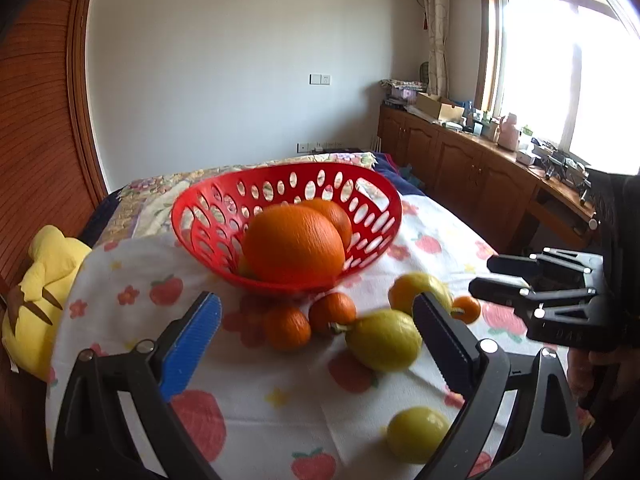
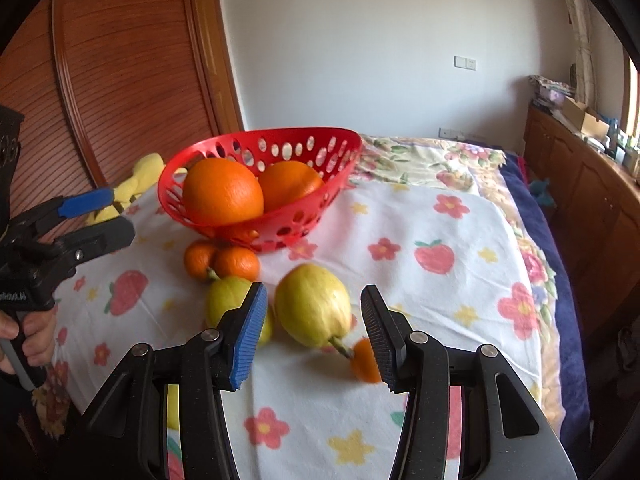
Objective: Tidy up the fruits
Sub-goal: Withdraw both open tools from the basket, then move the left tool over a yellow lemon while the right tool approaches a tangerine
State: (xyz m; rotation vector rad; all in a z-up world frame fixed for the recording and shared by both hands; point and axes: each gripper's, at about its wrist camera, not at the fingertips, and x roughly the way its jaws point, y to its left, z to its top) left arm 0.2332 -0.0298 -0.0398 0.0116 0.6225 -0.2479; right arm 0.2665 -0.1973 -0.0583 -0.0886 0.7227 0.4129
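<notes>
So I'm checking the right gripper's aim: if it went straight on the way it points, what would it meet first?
Probably the big yellow-green fruit, which lies just ahead between the open fingers of the right gripper. Depth is uncertain.

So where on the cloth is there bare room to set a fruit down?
Free: the cloth right of the red basket, out to the floral blanket, and the near strip below the grippers. Crowded: in front of the basket, where tangerines and lemons cluster.
</notes>
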